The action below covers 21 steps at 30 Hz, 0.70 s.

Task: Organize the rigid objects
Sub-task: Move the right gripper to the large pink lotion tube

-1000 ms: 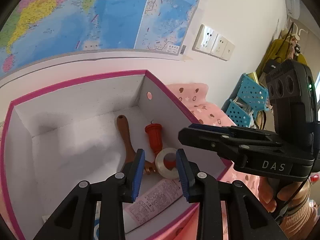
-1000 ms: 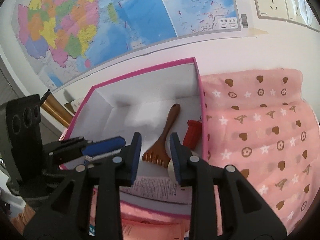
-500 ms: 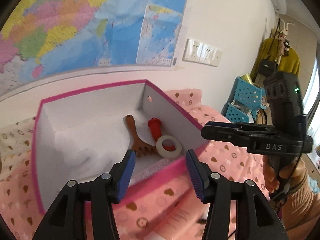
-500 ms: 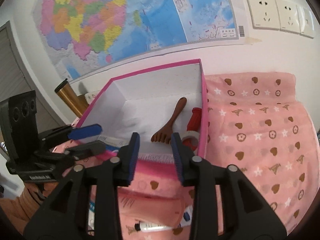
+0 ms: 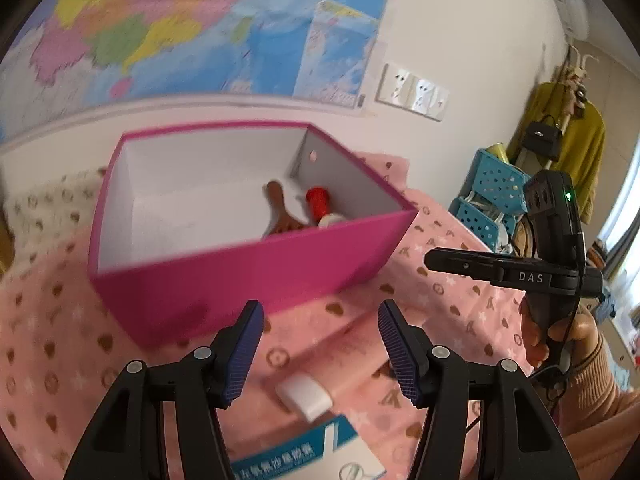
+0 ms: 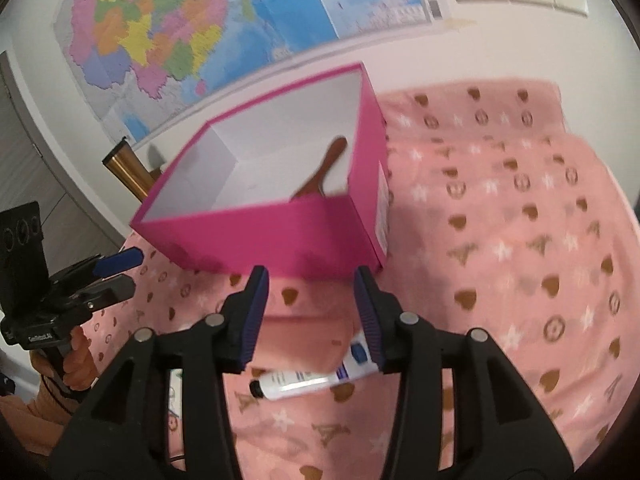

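Tube [image 6: 316, 376] lying on the pink cloth [image 6: 520, 240], under the right tongs [image 6: 312, 316], both tongs parted and empty, having just been widening. Left tongs [image 5: 320, 350] hovering over a white block [image 5: 305, 396], well short of the pink box [image 5: 248, 276]. Probably needing lowering squarely, straddling the tube's middle before closing.

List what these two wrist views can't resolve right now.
- Box floor: in the right wrist view the pink box near wall hides all but the wooden scraper.
- Tape roll: left wrist view, mostly behind the box wall.
- Blue-and-white packet: cut off by the bottom edge, print blurred.
- Tube: partly behind the right gripper; label unreadable.
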Available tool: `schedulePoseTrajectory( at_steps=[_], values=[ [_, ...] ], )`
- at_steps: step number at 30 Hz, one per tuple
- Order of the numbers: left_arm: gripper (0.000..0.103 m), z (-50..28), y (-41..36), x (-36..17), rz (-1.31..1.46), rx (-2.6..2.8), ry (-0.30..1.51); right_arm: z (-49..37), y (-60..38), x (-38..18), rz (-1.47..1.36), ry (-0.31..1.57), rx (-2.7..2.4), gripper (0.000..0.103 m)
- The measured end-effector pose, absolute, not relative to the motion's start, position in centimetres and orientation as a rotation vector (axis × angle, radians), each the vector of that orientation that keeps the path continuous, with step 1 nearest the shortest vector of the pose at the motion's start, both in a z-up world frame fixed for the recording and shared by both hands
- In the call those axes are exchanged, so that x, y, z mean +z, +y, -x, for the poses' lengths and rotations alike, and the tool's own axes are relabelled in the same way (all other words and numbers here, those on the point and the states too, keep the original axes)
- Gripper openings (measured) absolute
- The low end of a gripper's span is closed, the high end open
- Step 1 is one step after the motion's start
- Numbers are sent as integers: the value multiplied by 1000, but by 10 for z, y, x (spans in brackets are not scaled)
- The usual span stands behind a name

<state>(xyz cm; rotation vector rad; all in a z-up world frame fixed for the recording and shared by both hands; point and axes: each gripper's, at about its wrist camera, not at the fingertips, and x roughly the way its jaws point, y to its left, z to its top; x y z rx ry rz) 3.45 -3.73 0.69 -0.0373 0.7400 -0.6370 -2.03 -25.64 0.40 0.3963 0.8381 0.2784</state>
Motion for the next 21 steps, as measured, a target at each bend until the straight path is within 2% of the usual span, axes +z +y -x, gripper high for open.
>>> schedulePoseTrajectory(
  at_steps=[10, 21],
  values=[
    [61, -21, -34, -20, 69, -645, 813, 37, -255, -36, -411, 945, 246, 50],
    [61, -19, -36, -33, 87, -652, 858, 34, -243, -41, -396, 967, 273, 50]
  ],
)
